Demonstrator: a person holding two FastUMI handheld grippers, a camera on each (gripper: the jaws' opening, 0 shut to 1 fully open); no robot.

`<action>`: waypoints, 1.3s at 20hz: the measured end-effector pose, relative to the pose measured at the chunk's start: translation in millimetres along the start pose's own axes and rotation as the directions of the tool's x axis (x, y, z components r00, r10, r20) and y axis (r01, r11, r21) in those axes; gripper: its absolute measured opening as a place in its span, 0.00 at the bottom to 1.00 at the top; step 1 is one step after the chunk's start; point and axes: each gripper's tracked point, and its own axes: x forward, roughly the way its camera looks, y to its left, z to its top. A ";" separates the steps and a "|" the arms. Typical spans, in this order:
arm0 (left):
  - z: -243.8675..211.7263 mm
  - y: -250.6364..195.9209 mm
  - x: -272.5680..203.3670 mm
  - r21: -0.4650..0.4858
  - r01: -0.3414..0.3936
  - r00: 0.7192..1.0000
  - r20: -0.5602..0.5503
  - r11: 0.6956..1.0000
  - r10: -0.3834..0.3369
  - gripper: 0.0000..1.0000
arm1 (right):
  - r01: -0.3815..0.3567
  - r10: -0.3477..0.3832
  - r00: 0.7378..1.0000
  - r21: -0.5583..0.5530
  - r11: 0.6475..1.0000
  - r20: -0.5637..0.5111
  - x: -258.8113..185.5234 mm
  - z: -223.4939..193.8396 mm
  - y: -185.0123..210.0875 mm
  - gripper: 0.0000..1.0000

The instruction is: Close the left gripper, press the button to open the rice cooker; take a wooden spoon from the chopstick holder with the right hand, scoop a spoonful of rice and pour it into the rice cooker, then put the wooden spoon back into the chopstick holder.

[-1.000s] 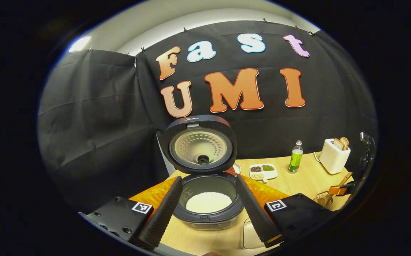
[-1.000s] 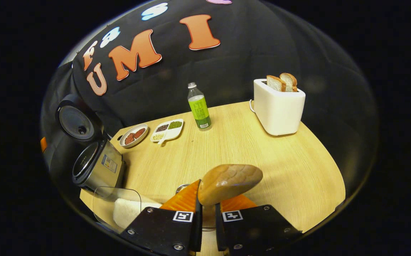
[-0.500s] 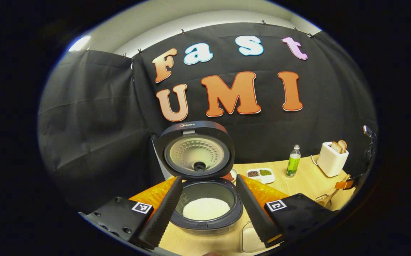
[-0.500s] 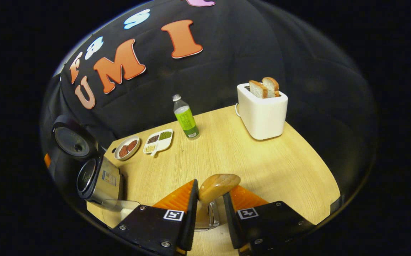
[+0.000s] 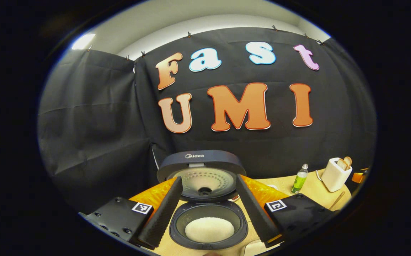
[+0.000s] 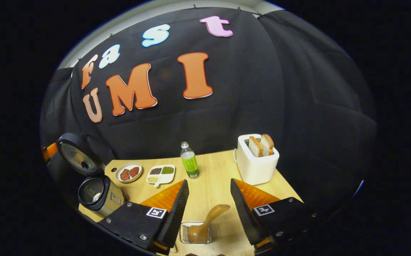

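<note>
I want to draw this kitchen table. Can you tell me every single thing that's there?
rice cooker: one, dark, lid up, white rice inside, table's left end
wooden spoon: one, brown, standing in chopstick holder
chopstick holder: one, wire, near edge
round dish: one, white, reddish food
divided dish: one, white, beside it
bottle: one, green, middle back
toaster: one, white, two bread slices
table: one, light wood
left gripper: open
right gripper: open

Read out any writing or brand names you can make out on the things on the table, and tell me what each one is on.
"Midea": on the raised lid of the rice cooker.
Sticker on the rice cooker's side: too small to read.
Label on the green bottle: too small to read.
Square black-and-white markers on the left gripper and right gripper: patterns, no words.
</note>
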 end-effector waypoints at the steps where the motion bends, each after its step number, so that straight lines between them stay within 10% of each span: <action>1: 4.7 -0.6 10.0 -0.018 0.011 1.000 -0.016 1.000 -0.012 0.93 | -0.011 0.012 0.999 -0.016 1.000 0.030 -3.0 11.9 7.0 0.74; 9: 60.5 16.6 85.7 -0.005 -0.047 0.999 0.001 0.999 0.047 1.00 | -0.074 0.090 0.989 -0.130 0.989 0.120 -13.8 45.5 50.3 0.78; 15: 21.4 16.7 131.4 0.014 -0.082 0.970 -0.230 0.997 0.083 1.00 | -0.116 0.136 0.983 -0.159 0.980 0.121 -12.7 48.1 70.9 0.78; 26: -67.9 12.2 57.2 0.019 -0.106 0.885 -0.455 0.994 0.103 1.00 | -0.217 0.235 0.970 -0.211 0.953 0.065 -7.2 23.5 112.8 0.77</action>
